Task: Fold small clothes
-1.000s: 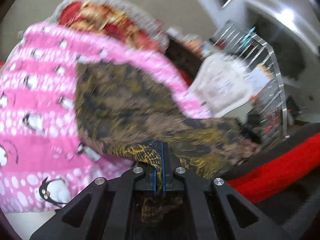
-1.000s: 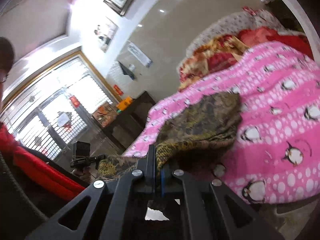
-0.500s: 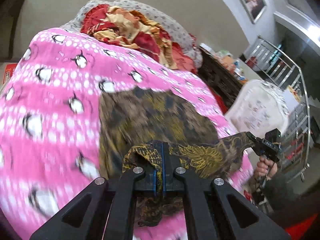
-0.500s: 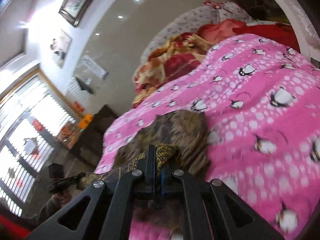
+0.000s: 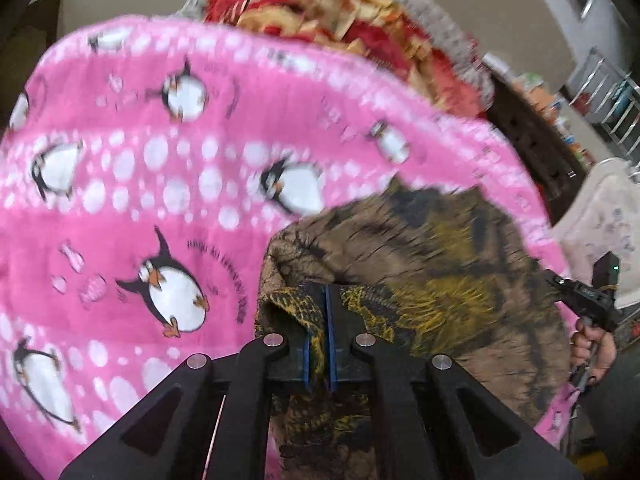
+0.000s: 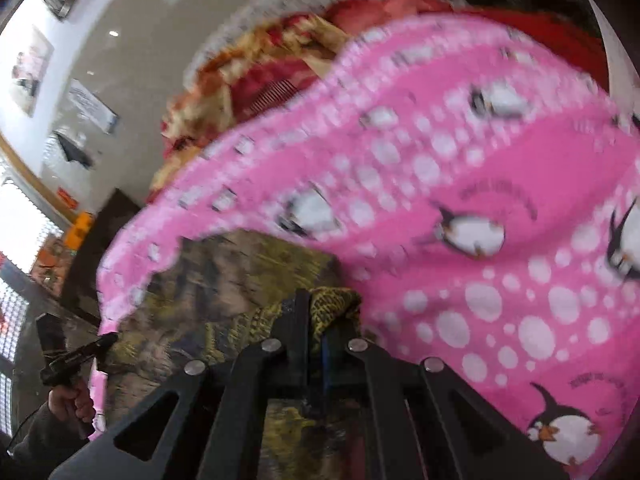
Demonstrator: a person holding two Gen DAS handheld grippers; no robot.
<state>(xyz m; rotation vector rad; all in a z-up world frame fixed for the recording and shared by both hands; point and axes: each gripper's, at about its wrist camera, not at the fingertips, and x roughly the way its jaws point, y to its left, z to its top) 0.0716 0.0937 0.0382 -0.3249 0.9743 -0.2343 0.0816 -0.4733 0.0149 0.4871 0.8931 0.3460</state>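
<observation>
A small brown and yellow patterned garment (image 5: pixel 440 264) lies on a pink penguin blanket (image 5: pixel 160 184). My left gripper (image 5: pixel 318 304) is shut on one edge of the garment, holding it low over the rest of it. My right gripper (image 6: pixel 316 308) is shut on another edge of the same garment (image 6: pixel 248 272), also low over the blanket (image 6: pixel 480 168). Each gripper shows in the other's view: the right one at the far right (image 5: pixel 580 296), the left one at the far left (image 6: pixel 80 354).
A heap of red and gold bedding (image 5: pixel 340 8) lies beyond the blanket. A dark wooden cabinet (image 5: pixel 532 140) and a metal rack (image 5: pixel 608 92) stand at the right. A white cloth (image 5: pixel 600 232) hangs near the blanket's right edge.
Both grippers have carried the held garment edges forward and down over the spread garment, now much closer to the blanket. Both stayed shut on the cloth.
</observation>
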